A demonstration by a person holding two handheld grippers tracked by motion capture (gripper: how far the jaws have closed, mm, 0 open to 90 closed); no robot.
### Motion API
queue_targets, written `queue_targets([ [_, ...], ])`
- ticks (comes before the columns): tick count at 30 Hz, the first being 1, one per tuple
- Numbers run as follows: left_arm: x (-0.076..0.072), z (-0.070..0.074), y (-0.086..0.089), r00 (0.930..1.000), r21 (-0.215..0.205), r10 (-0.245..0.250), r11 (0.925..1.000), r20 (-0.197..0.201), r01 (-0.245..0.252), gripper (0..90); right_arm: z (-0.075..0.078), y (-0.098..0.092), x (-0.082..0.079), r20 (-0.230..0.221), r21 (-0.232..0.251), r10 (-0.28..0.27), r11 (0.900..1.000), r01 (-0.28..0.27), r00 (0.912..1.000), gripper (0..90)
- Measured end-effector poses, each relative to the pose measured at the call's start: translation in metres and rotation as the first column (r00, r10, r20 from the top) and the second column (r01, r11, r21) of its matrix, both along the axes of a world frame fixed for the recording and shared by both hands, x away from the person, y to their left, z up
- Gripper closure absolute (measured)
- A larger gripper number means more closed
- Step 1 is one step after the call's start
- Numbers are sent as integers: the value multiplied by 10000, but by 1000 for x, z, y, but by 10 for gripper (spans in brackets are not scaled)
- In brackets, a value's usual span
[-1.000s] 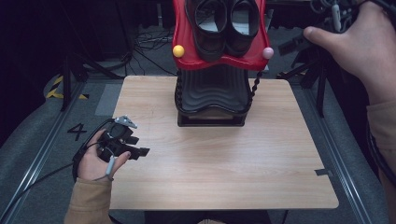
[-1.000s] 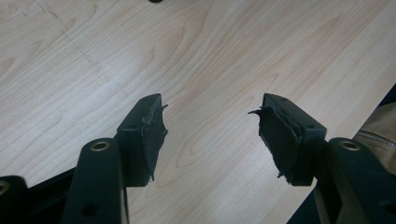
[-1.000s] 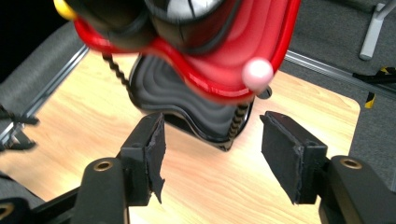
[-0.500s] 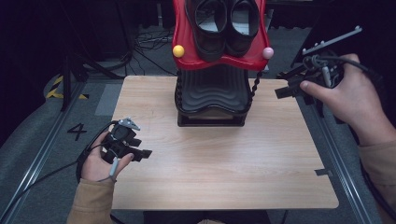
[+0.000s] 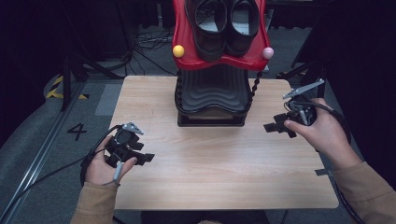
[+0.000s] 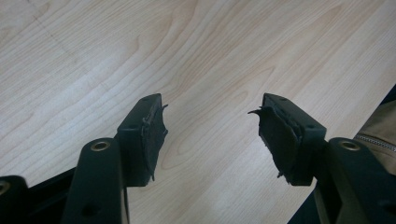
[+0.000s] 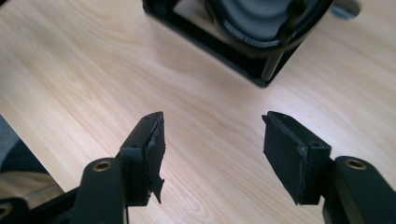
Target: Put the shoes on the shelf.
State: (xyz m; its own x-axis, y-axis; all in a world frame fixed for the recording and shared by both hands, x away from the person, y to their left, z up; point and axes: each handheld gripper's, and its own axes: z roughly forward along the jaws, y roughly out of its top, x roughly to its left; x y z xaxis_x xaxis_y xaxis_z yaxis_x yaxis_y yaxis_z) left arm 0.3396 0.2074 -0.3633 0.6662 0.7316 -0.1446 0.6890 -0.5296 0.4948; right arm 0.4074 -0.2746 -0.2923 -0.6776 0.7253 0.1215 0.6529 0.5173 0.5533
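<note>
A pair of black shoes (image 5: pixel 227 24) sits in a red tray (image 5: pixel 219 60) on top of a black ribbed stand (image 5: pixel 212 95) at the back middle of the wooden table (image 5: pixel 219 163). My left gripper (image 5: pixel 145 157) rests low over the table's left side, open, with bare wood between its jaws (image 6: pixel 212 126). My right gripper (image 5: pixel 275 128) hovers at the table's right edge, open and holding nothing (image 7: pixel 212 140). In the right gripper view the stand's black base (image 7: pixel 243 51) lies just ahead of the jaws.
A yellow ball (image 5: pixel 178 51) and a pink ball (image 5: pixel 267 52) stick out at the red tray's two corners. A black coiled cord (image 5: pixel 254 86) hangs at the stand's right side. Cables and dark floor surround the table.
My right hand has come down from the upper right and now holds its gripper low at the table's right edge. The left gripper has stayed in place.
</note>
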Motion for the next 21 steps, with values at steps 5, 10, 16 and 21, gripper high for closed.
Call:
queue_targets([
  [5, -2, -5, 1, 9999, 58, 145, 9999, -16, -145, 412, -37, -5, -1, -226, 334, 197, 9993, -189, 9996, 387],
  [10, -3, -11, 2, 9995, 209, 320, 9993, -84, -318, 412, -70, -7, -1, -252, 543, 349, 9980, -335, 9991, 383],
  [16, -2, -15, 3, 9987, 428, 487, 9979, -175, -480, 411, -102, -8, -2, -658, 1110, 582, 9925, -506, 9961, 384],
  [21, -1, -18, 5, 9980, 325, 593, 9977, -205, -586, 411, -120, -6, -2, -564, 884, 652, 9943, -601, 9963, 382],
])
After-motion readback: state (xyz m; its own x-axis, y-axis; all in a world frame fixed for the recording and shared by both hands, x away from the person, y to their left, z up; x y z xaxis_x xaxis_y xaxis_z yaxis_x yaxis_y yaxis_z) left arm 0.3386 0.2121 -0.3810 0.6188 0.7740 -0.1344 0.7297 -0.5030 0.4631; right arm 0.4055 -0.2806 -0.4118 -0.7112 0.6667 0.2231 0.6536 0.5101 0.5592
